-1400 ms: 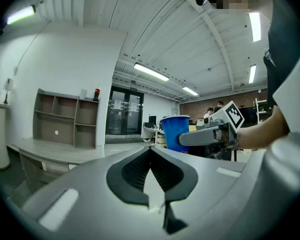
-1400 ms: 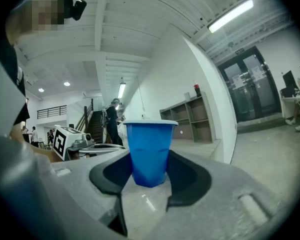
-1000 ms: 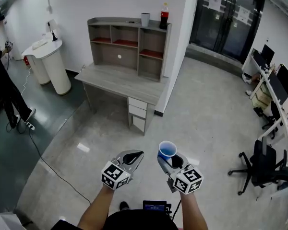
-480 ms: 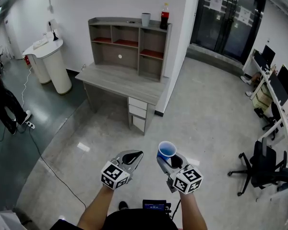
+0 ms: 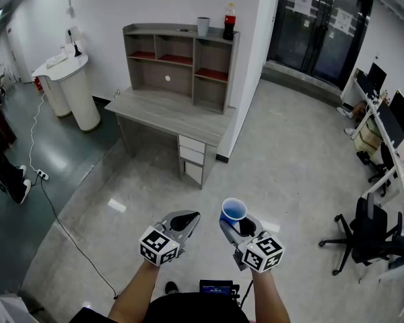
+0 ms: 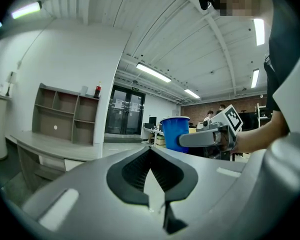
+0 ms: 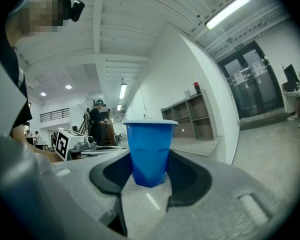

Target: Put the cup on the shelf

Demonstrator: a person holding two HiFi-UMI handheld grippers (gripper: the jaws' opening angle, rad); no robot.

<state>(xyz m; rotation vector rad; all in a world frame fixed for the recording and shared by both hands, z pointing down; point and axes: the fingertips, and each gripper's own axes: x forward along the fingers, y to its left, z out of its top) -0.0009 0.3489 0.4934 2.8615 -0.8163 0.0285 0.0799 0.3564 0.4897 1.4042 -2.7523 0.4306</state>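
A blue plastic cup point(image 5: 233, 210) stands upright between the jaws of my right gripper point(image 5: 237, 222), which is shut on its lower half; in the right gripper view the cup point(image 7: 149, 151) shows dents where the pads press. My left gripper point(image 5: 183, 219) hangs beside it, shut and empty, its jaws meeting in the left gripper view point(image 6: 151, 170), where the blue cup point(image 6: 174, 133) appears to the right. The grey shelf unit point(image 5: 182, 64) stands on a desk point(image 5: 169, 116) against the white wall, several steps ahead of both grippers.
A grey cup point(image 5: 203, 26) and a cola bottle point(image 5: 229, 22) stand on top of the shelf unit. A white round counter point(image 5: 70, 88) is at the left, a cable point(image 5: 60, 221) trails over the floor, and office chairs point(image 5: 365, 234) and desks stand at the right. Glass doors point(image 5: 316, 25) lie beyond.
Both grippers and the cup stay where they were. The person at the far left has moved almost out of view.
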